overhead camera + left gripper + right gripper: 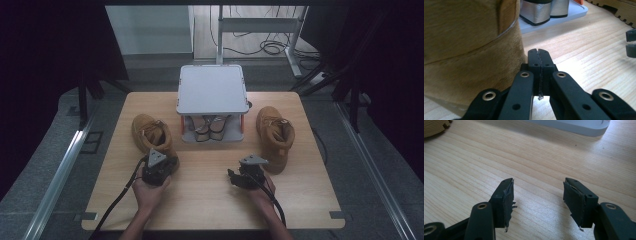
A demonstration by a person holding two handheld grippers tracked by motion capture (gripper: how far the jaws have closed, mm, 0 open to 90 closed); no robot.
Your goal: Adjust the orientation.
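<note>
Wooden table (pixel 210 185): your left tool (pixel 539 53) is closed empty beside the tan boot (pixel 461 50); your right tool (pixel 537 192) gapes wide.

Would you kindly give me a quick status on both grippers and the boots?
Left gripper shut, empty, beside left boot. Right gripper open, empty, over bare table. Right boot untouched. Rack between boots; nothing blocking.

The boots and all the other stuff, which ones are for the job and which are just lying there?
For the job:
- left boot, beside the shut left gripper
- right boot
- open right gripper
- grey rack, probably

Just lying about:
- shoes under the rack
- floor cables
</note>
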